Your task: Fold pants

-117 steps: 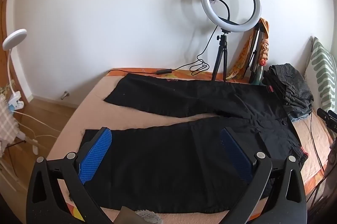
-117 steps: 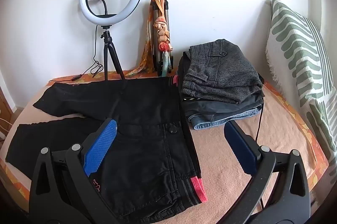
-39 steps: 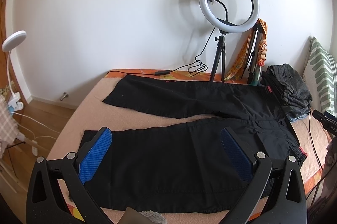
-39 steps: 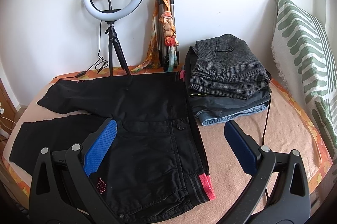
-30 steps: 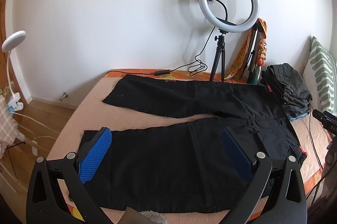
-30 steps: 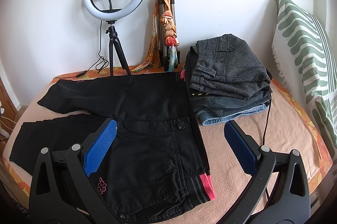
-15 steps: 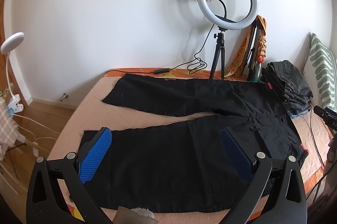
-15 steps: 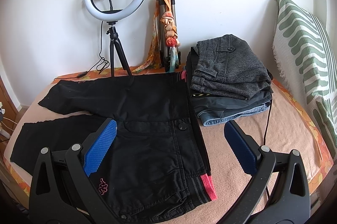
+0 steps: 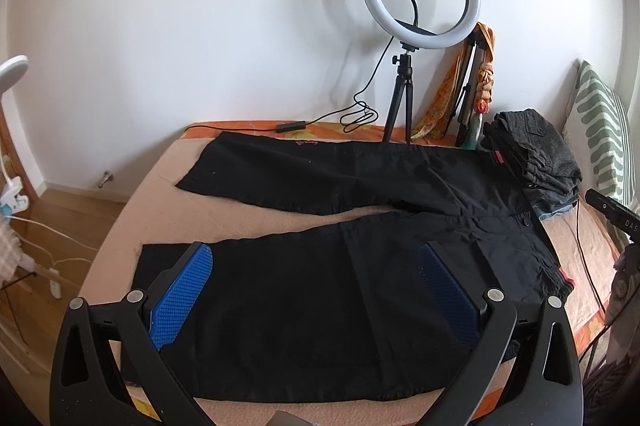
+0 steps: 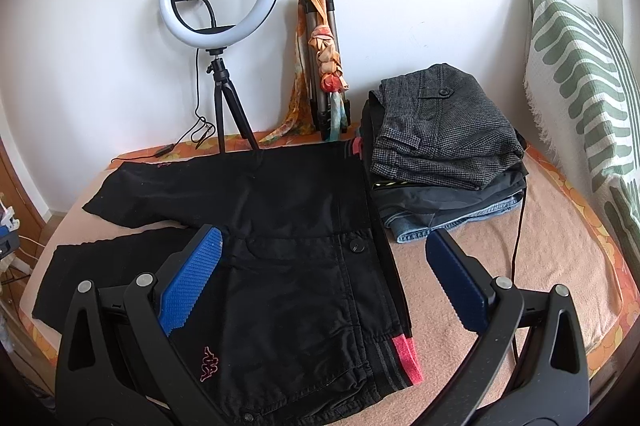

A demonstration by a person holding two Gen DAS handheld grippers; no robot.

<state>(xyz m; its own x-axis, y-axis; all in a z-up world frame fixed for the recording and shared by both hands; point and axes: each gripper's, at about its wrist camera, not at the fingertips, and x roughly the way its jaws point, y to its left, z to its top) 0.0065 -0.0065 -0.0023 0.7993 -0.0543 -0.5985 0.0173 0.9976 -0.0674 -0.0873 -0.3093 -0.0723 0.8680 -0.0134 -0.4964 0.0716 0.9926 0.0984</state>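
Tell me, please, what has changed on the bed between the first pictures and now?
Almost nothing. Both cameras shifted slightly; nothing was taken hold of or let go. The black pants lie spread flat as before, legs apart and unfolded. The left gripper and right gripper hover with jaws open. The folded clothes pile is unmoved.
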